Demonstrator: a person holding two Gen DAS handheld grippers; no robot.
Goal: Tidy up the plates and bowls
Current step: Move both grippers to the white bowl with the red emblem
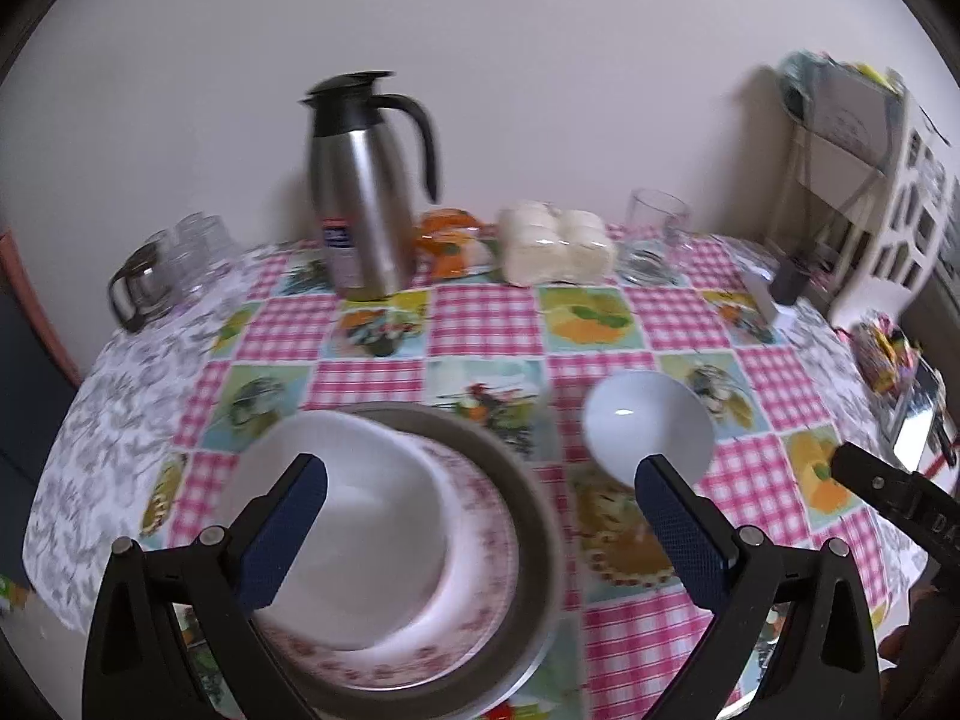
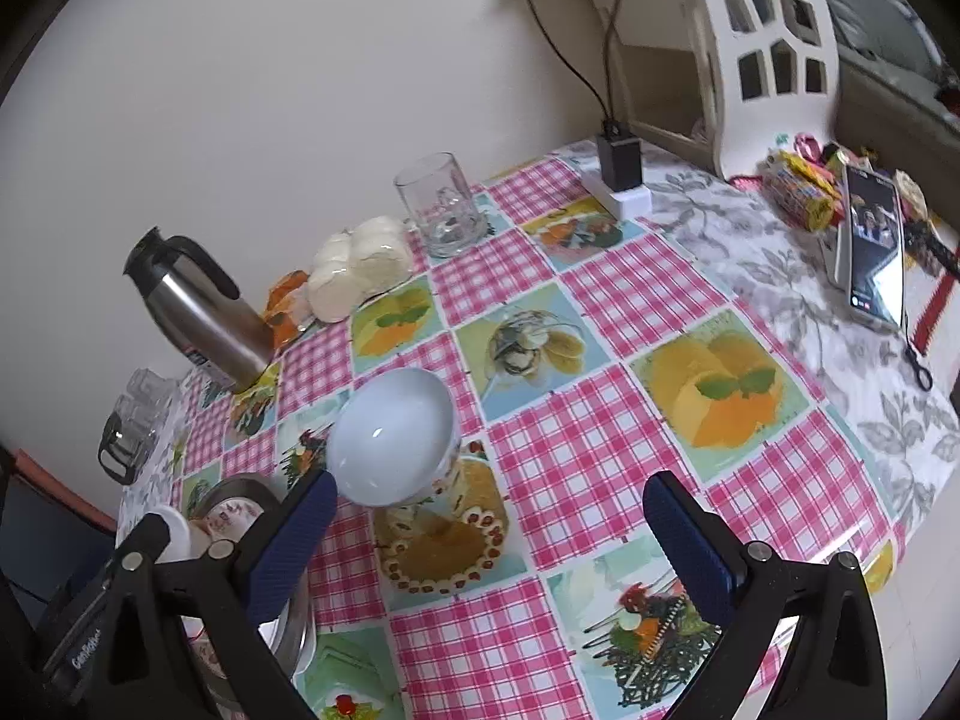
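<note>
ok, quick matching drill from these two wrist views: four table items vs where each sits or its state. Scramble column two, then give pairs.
Items:
1. white bowl
2. small white bowl
3. steel thermos jug
4. phone

States:
A. upright near the wall
B. alone on the cloth, right of the stack
C. lying flat, screen lit
D. stacked on the patterned plate

Pairs: 1-D, 2-B, 3-A, 4-C
</note>
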